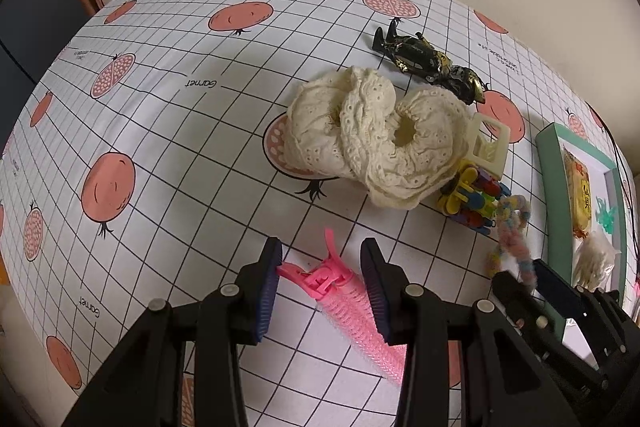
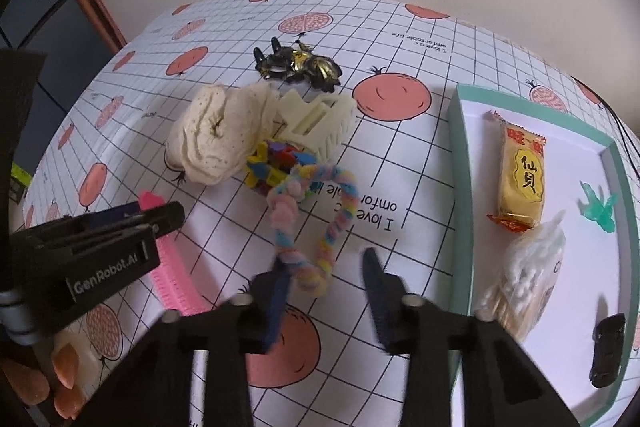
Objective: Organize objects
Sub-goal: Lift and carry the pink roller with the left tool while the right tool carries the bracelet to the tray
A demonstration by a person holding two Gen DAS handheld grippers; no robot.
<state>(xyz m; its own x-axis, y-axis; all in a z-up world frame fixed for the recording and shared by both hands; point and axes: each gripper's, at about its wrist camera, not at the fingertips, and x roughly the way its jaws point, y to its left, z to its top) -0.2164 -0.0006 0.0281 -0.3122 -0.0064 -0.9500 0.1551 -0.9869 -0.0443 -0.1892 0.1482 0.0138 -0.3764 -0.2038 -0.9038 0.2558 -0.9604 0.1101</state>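
A pink hair roller clip point(image 1: 344, 303) lies flat on the worktop. Behind it sit a crumpled cream lace scrunchie point(image 1: 372, 139), a cream claw clip point(image 2: 320, 123), a black-and-gold clip point(image 1: 432, 63), a heap of small multicoloured clips point(image 2: 276, 167) and a pastel fuzzy loop point(image 2: 312, 227). A mint-edged tray point(image 2: 456, 187) holds a yellow snack packet point(image 2: 522, 175), a cotton-swab bag point(image 2: 524, 275), a green clip point(image 2: 598, 211) and a black clip point(image 2: 608, 351).
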